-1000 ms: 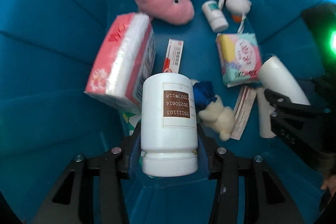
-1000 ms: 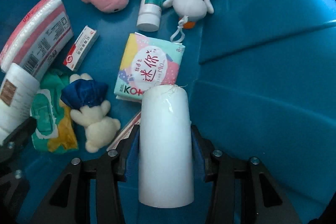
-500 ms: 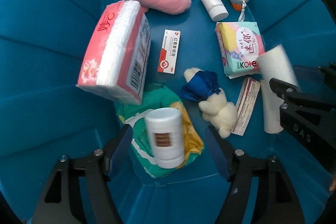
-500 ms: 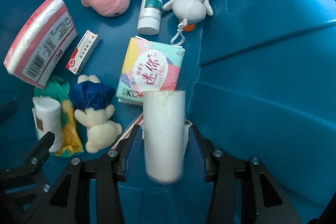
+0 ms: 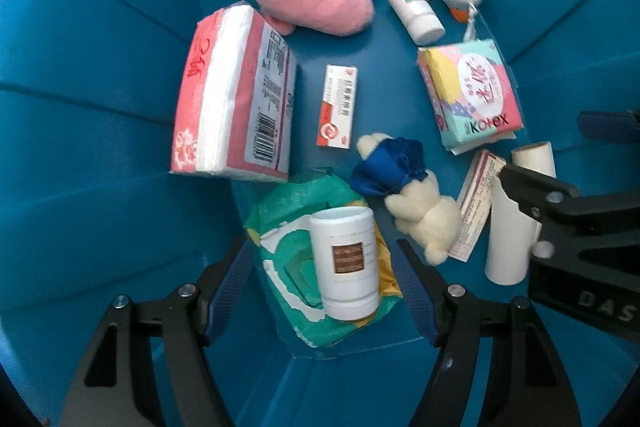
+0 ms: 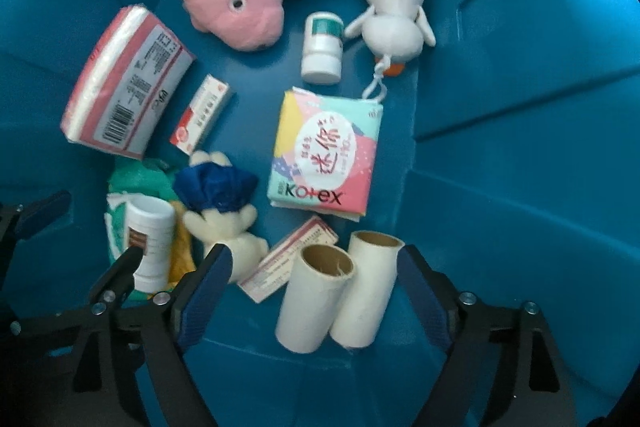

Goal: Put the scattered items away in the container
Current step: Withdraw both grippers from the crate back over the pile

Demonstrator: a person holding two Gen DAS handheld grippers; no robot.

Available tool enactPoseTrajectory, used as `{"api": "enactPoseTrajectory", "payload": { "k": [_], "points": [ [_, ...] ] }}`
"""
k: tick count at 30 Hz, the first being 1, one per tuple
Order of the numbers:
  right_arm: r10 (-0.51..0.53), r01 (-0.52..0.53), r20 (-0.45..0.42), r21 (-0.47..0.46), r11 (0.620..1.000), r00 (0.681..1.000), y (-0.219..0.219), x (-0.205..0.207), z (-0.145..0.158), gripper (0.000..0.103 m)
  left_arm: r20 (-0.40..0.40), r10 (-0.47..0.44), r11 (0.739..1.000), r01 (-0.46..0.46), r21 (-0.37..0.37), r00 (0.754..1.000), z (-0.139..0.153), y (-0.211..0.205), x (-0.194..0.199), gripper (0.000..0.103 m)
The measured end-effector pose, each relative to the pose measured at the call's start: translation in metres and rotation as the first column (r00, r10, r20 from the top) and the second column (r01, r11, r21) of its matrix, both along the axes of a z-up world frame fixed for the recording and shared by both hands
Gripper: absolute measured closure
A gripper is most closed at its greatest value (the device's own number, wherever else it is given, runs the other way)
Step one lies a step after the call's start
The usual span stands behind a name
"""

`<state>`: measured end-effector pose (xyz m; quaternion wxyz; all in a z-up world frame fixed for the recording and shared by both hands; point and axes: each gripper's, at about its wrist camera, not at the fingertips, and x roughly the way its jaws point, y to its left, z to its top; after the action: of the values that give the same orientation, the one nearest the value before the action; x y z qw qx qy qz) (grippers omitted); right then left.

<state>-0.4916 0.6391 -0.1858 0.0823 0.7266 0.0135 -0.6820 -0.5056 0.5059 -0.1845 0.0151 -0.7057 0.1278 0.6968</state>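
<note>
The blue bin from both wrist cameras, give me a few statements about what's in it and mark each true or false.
1. The white bottle lies on the green wipes pack. True.
2. The left gripper grips the bottle. False: its jaws stand open, clear of it.
3. Two cardboard tubes lie side by side. True.
4. The pink pig plush is outside the blue bin. False: it lies inside.
</note>
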Motion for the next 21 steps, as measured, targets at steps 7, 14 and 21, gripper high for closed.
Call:
{"api": "enactPoseTrajectory", "payload": {
  "k": [7,14,21],
  "points": [
    [-0.046,0.036,-0.14,-0.071,0.997,0.989,-0.002,-0.015,0.051,0.0,-0.198,0.086,0.996,-0.078,0.048,0.976,0.067,-0.026,0.002,0.032],
    [-0.042,0.015,-0.348,-0.081,0.997,0.937,0.009,0.013,0.132,0.0,-0.426,0.115,0.979,-0.029,0.202,0.897,0.164,-0.047,0.037,0.029],
    [-0.072,-0.005,-0.608,-0.124,0.992,0.791,0.0,0.095,0.2,0.0,-0.687,0.142,0.968,0.046,0.247,0.713,0.225,-0.073,0.114,0.022]
  ]
}}
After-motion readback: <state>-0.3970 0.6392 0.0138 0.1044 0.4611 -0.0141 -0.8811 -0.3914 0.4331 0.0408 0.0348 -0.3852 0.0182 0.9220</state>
